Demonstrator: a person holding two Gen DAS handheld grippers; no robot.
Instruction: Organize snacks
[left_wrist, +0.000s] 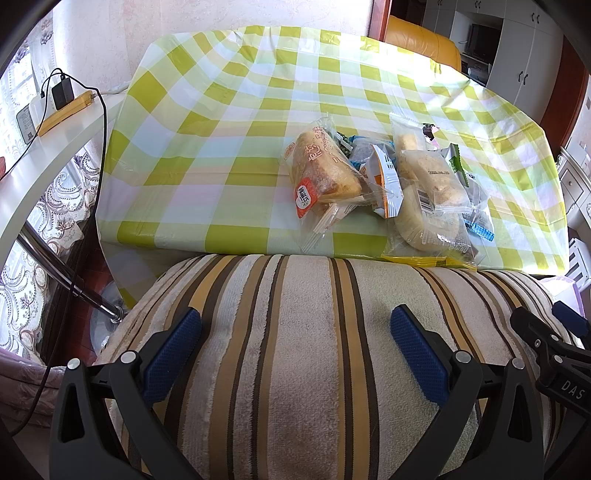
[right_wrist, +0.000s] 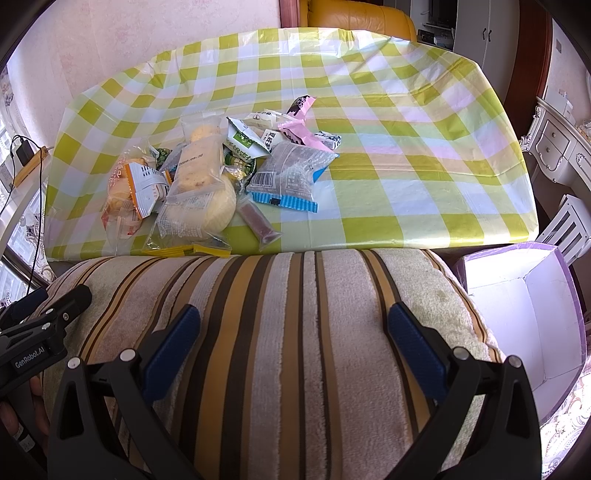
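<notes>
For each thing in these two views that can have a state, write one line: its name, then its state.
left gripper: open, holding nothing, above the striped cushion
right gripper: open, holding nothing
snack pile: heaped, unsorted, on the checked tablecloth
bread packet: sealed, lying flat
blue-trimmed packet: sealed, lying flat
purple box: open, nothing visible inside
charger: plugged into the power strip

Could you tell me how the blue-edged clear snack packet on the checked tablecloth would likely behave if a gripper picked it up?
The blue-edged packet looks puffy and crinkled, so probably light and yielding. Its glossy film may slip; its flat sealed end seems easier to pinch.
</notes>
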